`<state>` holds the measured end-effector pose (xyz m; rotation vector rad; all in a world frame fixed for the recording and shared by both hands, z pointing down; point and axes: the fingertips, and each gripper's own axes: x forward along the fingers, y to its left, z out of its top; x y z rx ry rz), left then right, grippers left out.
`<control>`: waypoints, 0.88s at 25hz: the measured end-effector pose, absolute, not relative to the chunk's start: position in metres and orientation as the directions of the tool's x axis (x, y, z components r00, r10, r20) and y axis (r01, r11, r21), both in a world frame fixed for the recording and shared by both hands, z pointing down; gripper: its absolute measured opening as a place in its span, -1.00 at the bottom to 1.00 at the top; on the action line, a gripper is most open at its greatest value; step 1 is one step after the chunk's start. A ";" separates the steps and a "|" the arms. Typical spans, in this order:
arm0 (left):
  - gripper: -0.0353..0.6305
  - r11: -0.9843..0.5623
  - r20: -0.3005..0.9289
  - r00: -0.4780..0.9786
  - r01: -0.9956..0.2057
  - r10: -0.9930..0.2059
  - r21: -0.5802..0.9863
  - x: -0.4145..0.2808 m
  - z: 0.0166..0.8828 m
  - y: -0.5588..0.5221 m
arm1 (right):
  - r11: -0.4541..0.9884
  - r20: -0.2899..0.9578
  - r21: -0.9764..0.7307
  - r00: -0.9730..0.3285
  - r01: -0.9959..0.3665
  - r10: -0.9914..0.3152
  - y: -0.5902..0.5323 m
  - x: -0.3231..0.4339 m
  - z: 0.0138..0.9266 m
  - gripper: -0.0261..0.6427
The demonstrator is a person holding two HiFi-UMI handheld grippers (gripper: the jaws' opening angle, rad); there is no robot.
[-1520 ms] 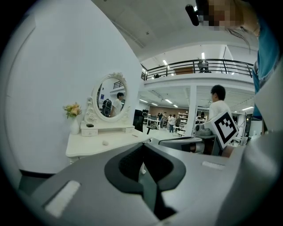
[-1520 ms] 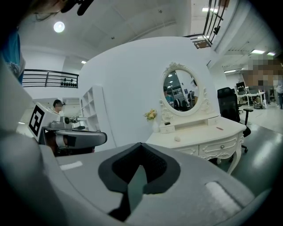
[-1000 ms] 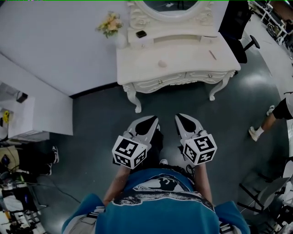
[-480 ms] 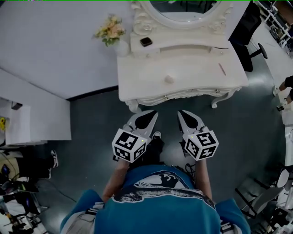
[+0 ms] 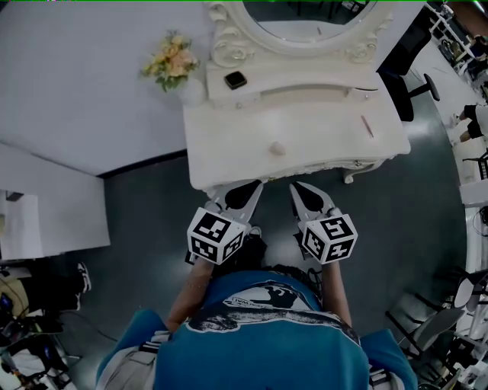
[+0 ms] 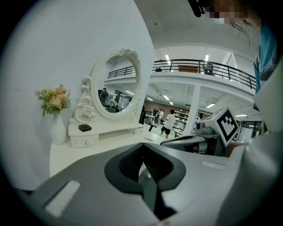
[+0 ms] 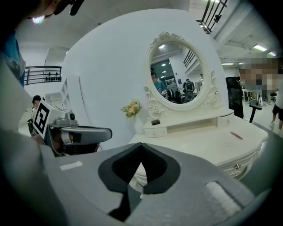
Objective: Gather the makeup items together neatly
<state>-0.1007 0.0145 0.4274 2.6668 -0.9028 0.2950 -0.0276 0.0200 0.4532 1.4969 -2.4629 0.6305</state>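
- While the left gripper [image 5: 242, 195] and the right gripper [image 5: 308, 196] hang side by side at the near edge of the white dressing table [image 5: 221, 145], neither carries anything. Each gripper view shows its jaws pressed together with nothing between them.
- The makeup items lie well apart. A small black case [image 5: 235, 78] sits toward the left on the raised shelf [image 5: 305, 76] at the far side, below the mirror [image 5: 305, 14]. A pale round item [image 5: 277, 148] rests near the middle of the tabletop. A slim pink stick [image 5: 367, 126] lies toward the right end.
- A vase of flowers [image 5: 174, 67] stands at the far left corner, just beside the shelf.
- The black case looks rigid, flat and probably light. A grip across its two narrower sides should hold, though a glossy shell may slip.
- The pale round item is too small to identify; it may be a puff or a little jar. If soft, it will squash under the pads. If hard and rounded, it could squirt out, so the jaws belong across its widest part.
- The pink stick is thin, light and free to roll. Taking it at mid-length, with the jaws square across it, seems safest.
- Judged from this layout, the gathering is not yet begun, and the jaws must open before any pick.
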 end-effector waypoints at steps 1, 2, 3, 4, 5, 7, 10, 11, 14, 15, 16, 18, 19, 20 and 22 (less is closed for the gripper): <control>-0.86 -0.757 0.287 0.783 -0.615 -0.551 0.223 -0.101 0.427 0.010 | 0.398 0.378 -0.255 -0.469 -0.881 -0.798 0.016 -0.029 0.454 -0.91; -0.86 -0.759 0.286 0.786 -0.611 -0.549 0.223 -0.100 0.426 0.006 | 0.396 0.382 -0.252 -0.467 -0.883 -0.797 0.013 -0.030 0.456 -0.91; -0.86 -0.762 0.284 0.788 -0.608 -0.546 0.223 -0.100 0.426 0.003 | 0.395 0.387 -0.250 -0.465 -0.884 -0.796 0.010 -0.031 0.458 -0.91; -0.86 -0.763 0.284 0.790 -0.606 -0.544 0.225 -0.101 0.426 0.000 | 0.394 0.393 -0.247 -0.463 -0.885 -0.794 0.007 -0.032 0.460 -0.91; -0.86 -0.762 0.283 0.790 -0.606 -0.543 0.228 -0.101 0.426 -0.002 | 0.395 0.400 -0.242 -0.462 -0.886 -0.792 0.004 -0.033 0.462 -0.91; -0.86 -0.758 0.279 0.790 -0.608 -0.546 0.237 -0.102 0.427 -0.007 | 0.400 0.412 -0.230 -0.461 -0.887 -0.786 -0.001 -0.034 0.466 -0.91; -0.86 -0.749 0.274 0.783 -0.618 -0.558 0.240 -0.103 0.427 -0.013 | 0.413 0.427 -0.209 -0.463 -0.886 -0.777 -0.007 -0.034 0.468 -0.91; -0.86 -0.746 0.276 0.780 -0.622 -0.562 0.239 -0.103 0.427 -0.014 | 0.417 0.432 -0.203 -0.463 -0.886 -0.774 -0.008 -0.034 0.469 -0.91; -0.86 -0.735 0.290 0.768 -0.636 -0.571 0.236 -0.104 0.429 -0.018 | 0.423 0.447 -0.188 -0.460 -0.887 -0.767 -0.014 -0.029 0.474 -0.91; -0.86 -0.729 0.297 0.763 -0.642 -0.575 0.237 -0.104 0.431 -0.019 | 0.426 0.452 -0.186 -0.462 -0.886 -0.763 -0.016 -0.028 0.476 -0.91; -0.86 -0.722 0.304 0.756 -0.649 -0.579 0.238 -0.104 0.432 -0.020 | 0.431 0.457 -0.186 -0.466 -0.883 -0.758 -0.020 -0.027 0.479 -0.91; -0.86 -0.705 0.315 0.741 -0.667 -0.593 0.241 -0.105 0.435 -0.025 | 0.446 0.468 -0.189 -0.480 -0.875 -0.742 -0.031 -0.024 0.487 -0.91; -0.86 -0.695 0.318 0.732 -0.677 -0.603 0.242 -0.105 0.435 -0.029 | 0.455 0.476 -0.192 -0.488 -0.869 -0.732 -0.037 -0.023 0.491 -0.91; -0.86 -0.683 0.320 0.721 -0.689 -0.614 0.241 -0.104 0.436 -0.034 | 0.465 0.485 -0.193 -0.496 -0.864 -0.720 -0.043 -0.021 0.497 -0.91; -0.86 -0.657 0.321 0.696 -0.716 -0.642 0.238 -0.102 0.435 -0.045 | 0.490 0.510 -0.190 -0.512 -0.851 -0.691 -0.056 -0.016 0.509 -0.91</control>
